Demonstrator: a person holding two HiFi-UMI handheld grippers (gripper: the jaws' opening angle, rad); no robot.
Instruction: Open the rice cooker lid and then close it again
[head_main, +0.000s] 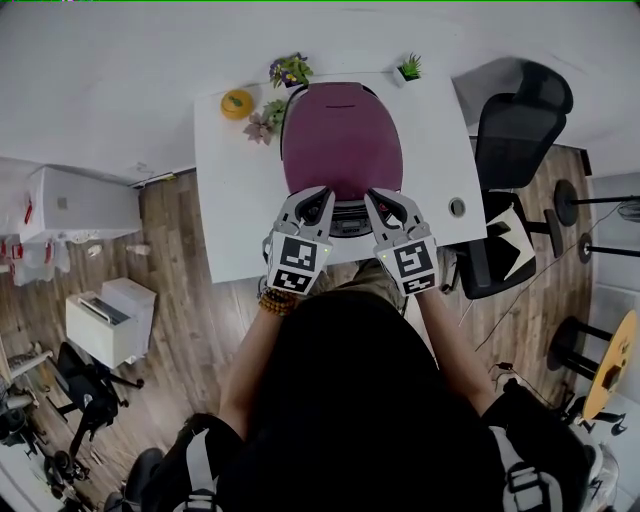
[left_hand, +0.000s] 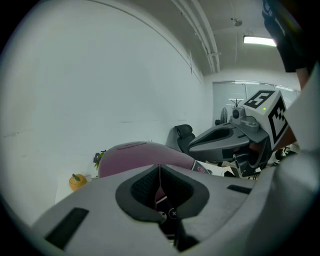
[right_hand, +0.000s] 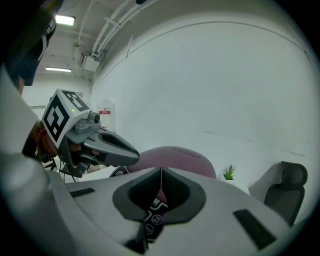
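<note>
A maroon rice cooker (head_main: 342, 140) with its lid down stands on the white table (head_main: 235, 200); its dark control panel (head_main: 347, 217) faces me. My left gripper (head_main: 322, 195) and right gripper (head_main: 374, 199) hover side by side over that front panel, both shut with nothing between the jaws. In the left gripper view the cooker (left_hand: 137, 155) rises just beyond the shut left gripper (left_hand: 159, 167), and the right gripper (left_hand: 200, 142) shows at the right. In the right gripper view the cooker (right_hand: 182, 157) sits behind the shut right gripper (right_hand: 161, 172), with the left gripper (right_hand: 132, 152) at the left.
An orange ornament (head_main: 237, 103), a small flower pot (head_main: 290, 70), a succulent (head_main: 262, 122) and a green plant (head_main: 409, 68) stand along the table's far edge by the wall. A black office chair (head_main: 515, 140) is at the table's right. A round grommet (head_main: 457, 207) is in the tabletop.
</note>
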